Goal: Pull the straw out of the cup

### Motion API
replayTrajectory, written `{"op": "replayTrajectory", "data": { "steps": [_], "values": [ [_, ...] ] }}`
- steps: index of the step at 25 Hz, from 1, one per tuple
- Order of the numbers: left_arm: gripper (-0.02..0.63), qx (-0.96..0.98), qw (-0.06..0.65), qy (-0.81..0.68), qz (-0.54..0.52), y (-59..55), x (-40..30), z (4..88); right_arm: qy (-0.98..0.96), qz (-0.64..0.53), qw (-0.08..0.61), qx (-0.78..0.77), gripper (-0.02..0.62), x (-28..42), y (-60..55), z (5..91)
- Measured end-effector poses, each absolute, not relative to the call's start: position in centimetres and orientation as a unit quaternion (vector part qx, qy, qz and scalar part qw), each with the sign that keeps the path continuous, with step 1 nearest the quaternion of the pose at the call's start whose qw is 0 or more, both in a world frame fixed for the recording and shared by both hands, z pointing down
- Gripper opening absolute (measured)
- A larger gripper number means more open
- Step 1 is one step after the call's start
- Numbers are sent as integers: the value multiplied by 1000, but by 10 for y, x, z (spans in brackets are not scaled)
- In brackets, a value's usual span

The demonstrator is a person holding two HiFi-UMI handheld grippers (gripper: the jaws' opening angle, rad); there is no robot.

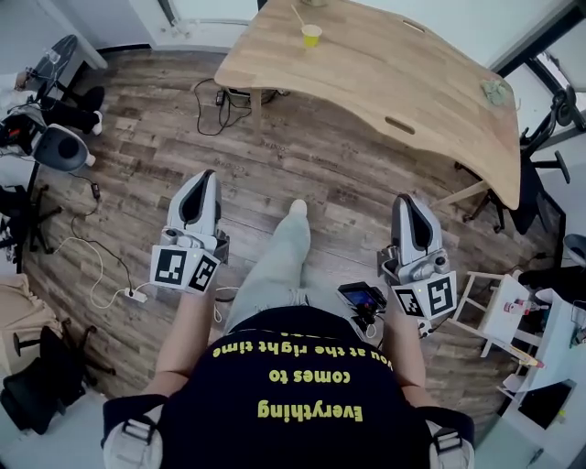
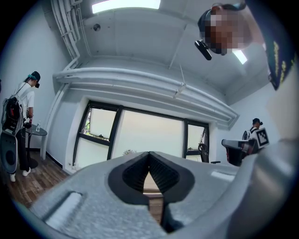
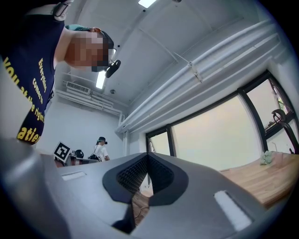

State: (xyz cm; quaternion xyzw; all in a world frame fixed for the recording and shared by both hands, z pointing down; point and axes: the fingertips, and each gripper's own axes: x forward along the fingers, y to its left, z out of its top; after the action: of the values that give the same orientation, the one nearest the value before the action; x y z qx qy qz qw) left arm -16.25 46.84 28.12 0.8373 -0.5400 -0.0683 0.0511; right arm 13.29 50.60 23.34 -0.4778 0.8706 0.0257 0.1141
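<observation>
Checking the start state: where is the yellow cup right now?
Head view, top centre: the yellow cup stands on the wooden table near its left end, straw inside.

The yellow cup point(image 1: 311, 35) on the far wooden table point(image 1: 385, 82) is tiny, and its straw point(image 1: 298, 16) shows only as a thin line. The picture's top edge cuts off the table's far side. A greenish crumpled thing point(image 1: 495, 90) near the table's right end is too small to identify.
</observation>
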Motion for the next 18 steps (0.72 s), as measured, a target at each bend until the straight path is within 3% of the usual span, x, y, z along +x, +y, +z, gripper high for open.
{"op": "replayTrajectory", "data": {
  "steps": [18],
  "values": [
    [0, 852, 70, -514, -68, 389, -117, 292, 870, 2, 111, -481, 6, 158, 442, 241]
  ]
}}
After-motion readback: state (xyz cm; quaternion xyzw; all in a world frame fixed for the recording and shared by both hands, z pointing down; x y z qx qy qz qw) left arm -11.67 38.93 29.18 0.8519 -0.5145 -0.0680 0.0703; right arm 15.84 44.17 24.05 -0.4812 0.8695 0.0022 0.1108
